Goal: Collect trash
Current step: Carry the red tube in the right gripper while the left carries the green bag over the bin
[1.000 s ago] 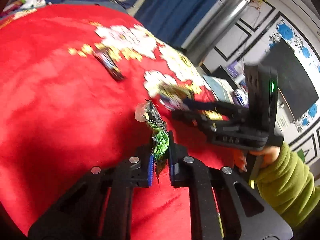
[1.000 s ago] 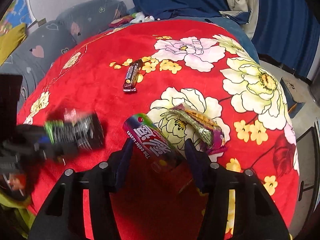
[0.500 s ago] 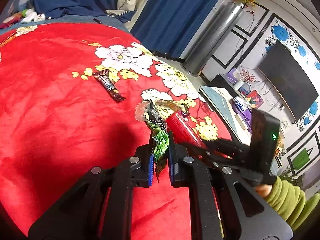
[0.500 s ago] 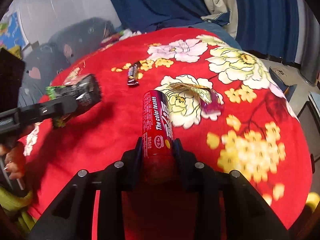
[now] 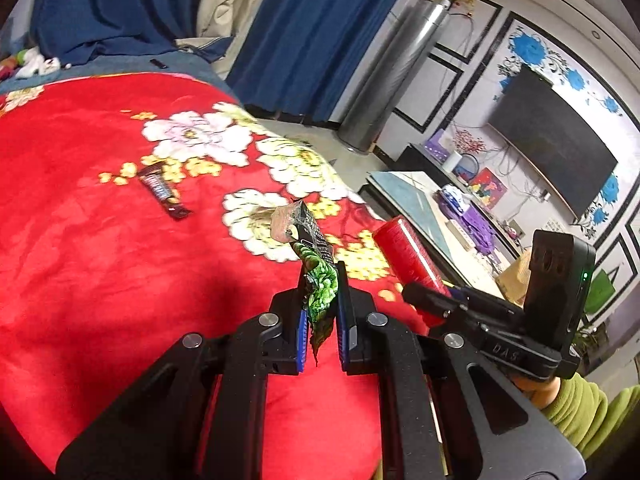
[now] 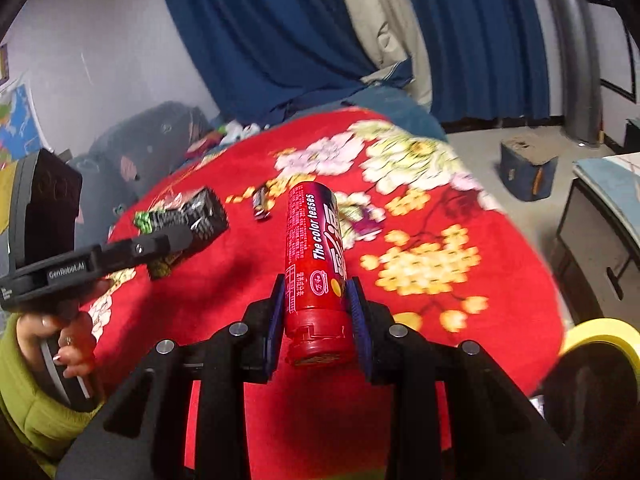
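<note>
A bed carries everything, spread with a red blanket printed with large white and pink flowers and clusters of small yellow ones. A dark chocolate bar wrapper lies flat on the blanket beside the yellow blossoms. A crumpled gold and purple snack wrapper rests on a white flower, near the bar. At the far end, grey pillows lean against the wall.
</note>
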